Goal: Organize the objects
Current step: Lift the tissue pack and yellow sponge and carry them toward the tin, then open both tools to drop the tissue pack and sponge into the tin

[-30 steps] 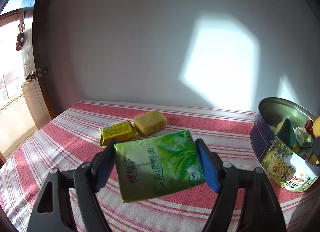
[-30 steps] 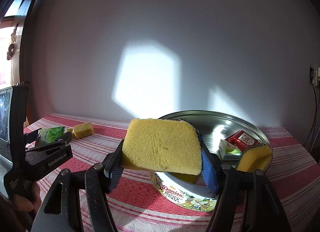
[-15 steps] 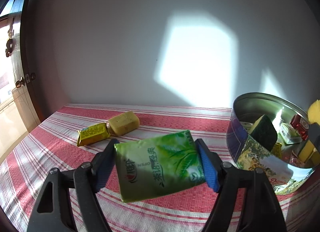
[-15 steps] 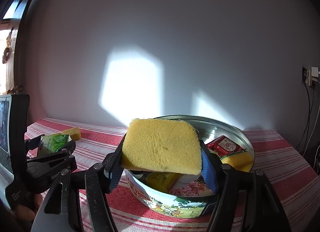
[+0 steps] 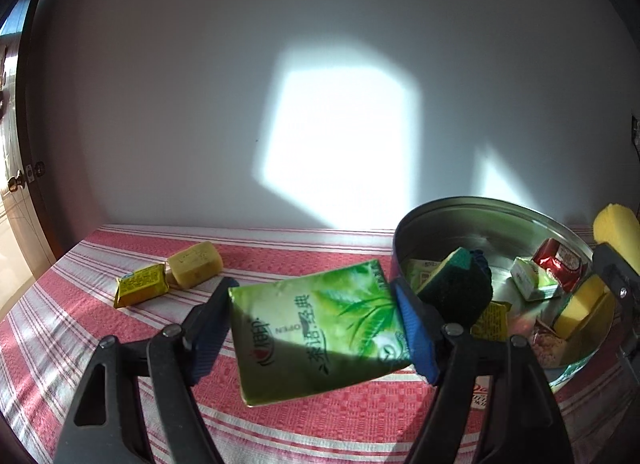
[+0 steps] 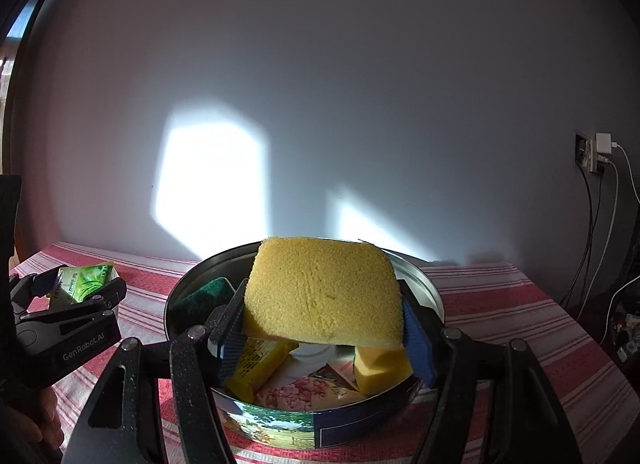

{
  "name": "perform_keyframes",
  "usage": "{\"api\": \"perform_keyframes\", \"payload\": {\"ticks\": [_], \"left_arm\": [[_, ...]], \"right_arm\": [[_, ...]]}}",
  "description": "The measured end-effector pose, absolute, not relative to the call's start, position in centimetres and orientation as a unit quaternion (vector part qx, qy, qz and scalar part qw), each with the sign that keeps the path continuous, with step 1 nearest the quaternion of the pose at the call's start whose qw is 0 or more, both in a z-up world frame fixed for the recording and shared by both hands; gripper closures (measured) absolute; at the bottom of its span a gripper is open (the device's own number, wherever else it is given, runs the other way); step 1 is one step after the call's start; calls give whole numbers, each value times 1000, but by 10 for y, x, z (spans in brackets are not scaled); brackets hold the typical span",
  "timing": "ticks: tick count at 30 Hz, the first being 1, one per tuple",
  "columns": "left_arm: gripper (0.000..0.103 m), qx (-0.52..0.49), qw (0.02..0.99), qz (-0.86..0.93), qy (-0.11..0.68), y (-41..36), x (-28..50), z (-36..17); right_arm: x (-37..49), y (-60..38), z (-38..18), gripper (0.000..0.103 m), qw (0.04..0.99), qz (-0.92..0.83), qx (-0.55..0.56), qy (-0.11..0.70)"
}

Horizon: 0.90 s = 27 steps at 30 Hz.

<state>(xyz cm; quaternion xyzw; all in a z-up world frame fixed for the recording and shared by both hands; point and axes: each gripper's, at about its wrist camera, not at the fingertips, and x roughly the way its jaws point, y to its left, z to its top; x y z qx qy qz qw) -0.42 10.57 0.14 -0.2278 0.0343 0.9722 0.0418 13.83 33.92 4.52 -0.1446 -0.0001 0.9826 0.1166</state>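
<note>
Left wrist: my left tongs (image 5: 320,328) clamp the green packet (image 5: 316,334), centre frame, beside the tin (image 5: 404,223). Yellow packet (image 5: 140,284) and block (image 5: 195,264) wait on the tabletop (image 5: 60,344), left.

Right wrist: right tongs (image 6: 320,328) clamp the sponge (image 6: 324,290) above the part-filled tin, centre.

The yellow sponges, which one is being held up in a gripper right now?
The big flat yellow sponge, clamped in the right gripper above the tin. The other yellow sponge lies loose inside the tin.
</note>
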Motion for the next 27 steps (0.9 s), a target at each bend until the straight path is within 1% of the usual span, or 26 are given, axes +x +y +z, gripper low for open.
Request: {"api": "perform_keyframes", "payload": {"ticks": [10,15,25,27], "left_arm": [[26,-219,87,971,39,151,-8,14],[26,-226,108,966,62,178,-12,14],[26,-278,147,946,77,214,-32,7],[26,-299,164,938,68,217,-38,4]], "right_arm": [[138,367,47,34,147,978,-147,17],[134,374,46,34,157,976,-151,15],[113,390,39,34,170,969,-181,-1],[111,395,38,34,172,967,-189,4]]}}
